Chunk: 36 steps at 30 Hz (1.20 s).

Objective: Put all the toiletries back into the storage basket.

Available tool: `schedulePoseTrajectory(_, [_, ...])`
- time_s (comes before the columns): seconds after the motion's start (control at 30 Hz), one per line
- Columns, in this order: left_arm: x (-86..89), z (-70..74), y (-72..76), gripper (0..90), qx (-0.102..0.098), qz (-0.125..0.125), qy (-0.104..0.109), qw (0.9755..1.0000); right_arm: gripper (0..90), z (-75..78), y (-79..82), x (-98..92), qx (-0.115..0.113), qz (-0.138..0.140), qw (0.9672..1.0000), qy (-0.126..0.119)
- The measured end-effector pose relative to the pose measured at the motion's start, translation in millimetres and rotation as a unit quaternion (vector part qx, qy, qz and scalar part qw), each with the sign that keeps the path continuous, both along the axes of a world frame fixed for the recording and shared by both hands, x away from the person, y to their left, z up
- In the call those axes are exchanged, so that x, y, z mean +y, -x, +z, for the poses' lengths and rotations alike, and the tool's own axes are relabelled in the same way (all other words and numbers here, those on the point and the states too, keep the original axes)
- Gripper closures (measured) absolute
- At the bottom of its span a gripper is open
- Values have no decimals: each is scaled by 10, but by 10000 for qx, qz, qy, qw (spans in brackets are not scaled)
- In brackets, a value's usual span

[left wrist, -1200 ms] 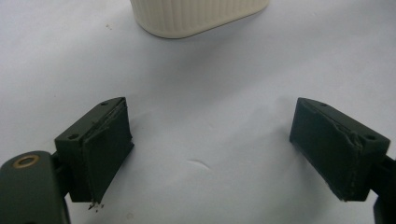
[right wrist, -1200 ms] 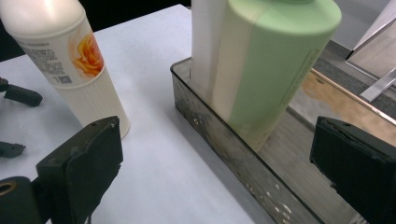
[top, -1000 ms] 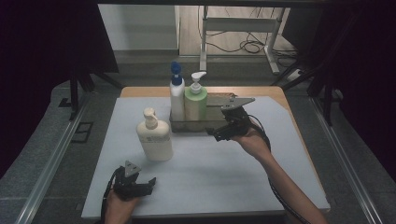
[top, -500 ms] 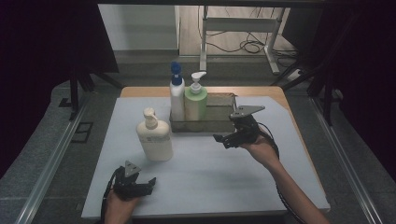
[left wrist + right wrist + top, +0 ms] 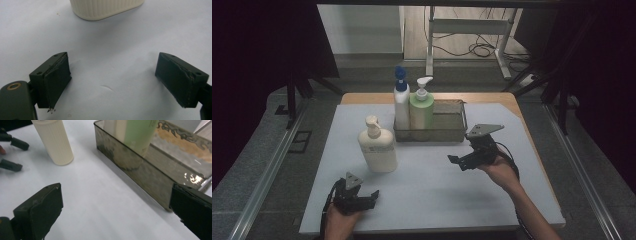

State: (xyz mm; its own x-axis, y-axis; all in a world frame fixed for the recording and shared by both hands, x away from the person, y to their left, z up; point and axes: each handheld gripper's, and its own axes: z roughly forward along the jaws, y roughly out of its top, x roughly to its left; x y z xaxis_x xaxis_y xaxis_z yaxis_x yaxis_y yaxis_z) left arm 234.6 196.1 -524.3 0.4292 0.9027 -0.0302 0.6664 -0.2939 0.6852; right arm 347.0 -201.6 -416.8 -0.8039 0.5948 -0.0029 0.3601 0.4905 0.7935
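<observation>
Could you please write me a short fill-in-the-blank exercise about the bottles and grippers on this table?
1. The metal tray holds ____ bottles.
2. The cream pump bottle stands ____ the tray.
3. The left hand-held gripper has its jaws ____.
4. The green bottle has a ____ pump.

Missing words: two; outside; open; white

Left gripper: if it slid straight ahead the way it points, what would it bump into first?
Probably the cream bottle: it stands on the white mat directly ahead of the open left gripper, with bare mat between them.

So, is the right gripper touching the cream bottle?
Apart. The high view shows bare mat between the right gripper and the cream bottle.
</observation>
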Motion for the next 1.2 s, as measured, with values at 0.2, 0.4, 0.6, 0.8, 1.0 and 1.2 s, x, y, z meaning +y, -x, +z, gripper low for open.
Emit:
schedulePoseTrajectory(0.2, [-1, -1, 1, 123, -3, 1, 4, 10000, 0, -92, 78, -85, 36, -170, 9998, -63])
schedulePoseTrajectory(0.4, [-2, -2, 2, 123, -12, 5, 5, 10000, 0, -179, 155, -141, -10, -257, 9997, 25])
schedulePoseTrajectory(0.6, [-2, -1, 3, 124, -12, 5, 0, 10000, 0, -243, 232, -201, -51, -291, 9995, 63])
schedulePoseTrajectory(0.8, [-2, -1, 4, 124, -7, 5, -3, 10000, 0, -373, 290, -258, 2, -316, 9995, 102])
schedulePoseTrajectory(1.0, [-3, 2, 3, 123, 4, 9, -10, 10000, 0, -531, 316, -320, 111, -379, 9991, 166])
schedulePoseTrajectory(1.2, [-4, 2, 3, 123, 6, 10, -18, 10000, 0, -648, 346, -366, 194, -407, 9987, 218])
